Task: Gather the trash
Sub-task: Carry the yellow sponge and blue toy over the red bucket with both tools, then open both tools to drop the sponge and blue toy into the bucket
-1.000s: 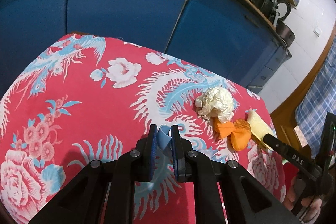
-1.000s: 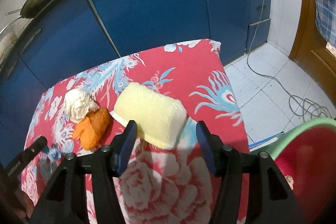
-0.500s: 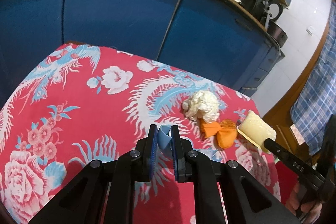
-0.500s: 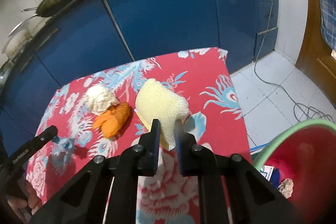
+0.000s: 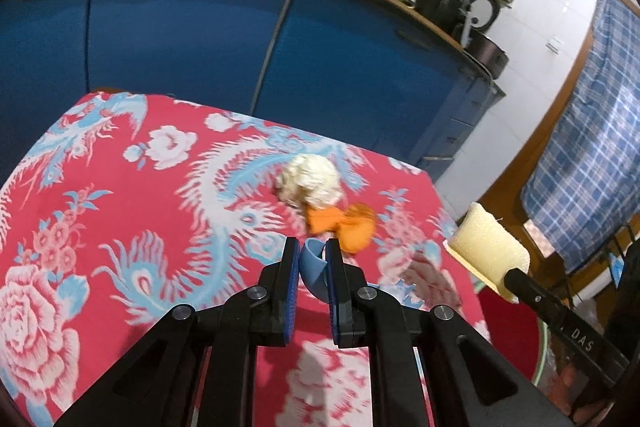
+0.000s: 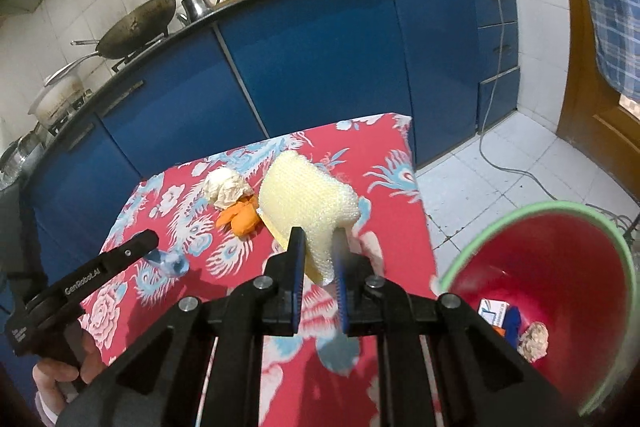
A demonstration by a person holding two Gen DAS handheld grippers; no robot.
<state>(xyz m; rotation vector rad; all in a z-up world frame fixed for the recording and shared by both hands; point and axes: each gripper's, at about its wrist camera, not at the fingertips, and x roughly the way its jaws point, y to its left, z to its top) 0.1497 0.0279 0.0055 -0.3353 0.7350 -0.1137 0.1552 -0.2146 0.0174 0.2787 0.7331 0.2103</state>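
Sitting beside the table point(image 6: 404, 187), red bin point(image 6: 560, 267) holding scraps. Hanging above the table edge, yellow sponge point(image 6: 308, 199), long axis tilting up and away from right gripper point(image 6: 318, 259), jaws clamping its near end. Pinching a curled blue scrap point(image 5: 314, 267), left gripper point(image 5: 312, 267), jaws narrow

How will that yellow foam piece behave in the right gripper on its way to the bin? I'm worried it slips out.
The yellow foam piece looks soft: it narrows where the right gripper pinches it, so it probably squashes rather than slips. It is likely light for its bulk, since it stands up from one pinched edge without drooping. Its netted surface should add grip on the way to the red bin.
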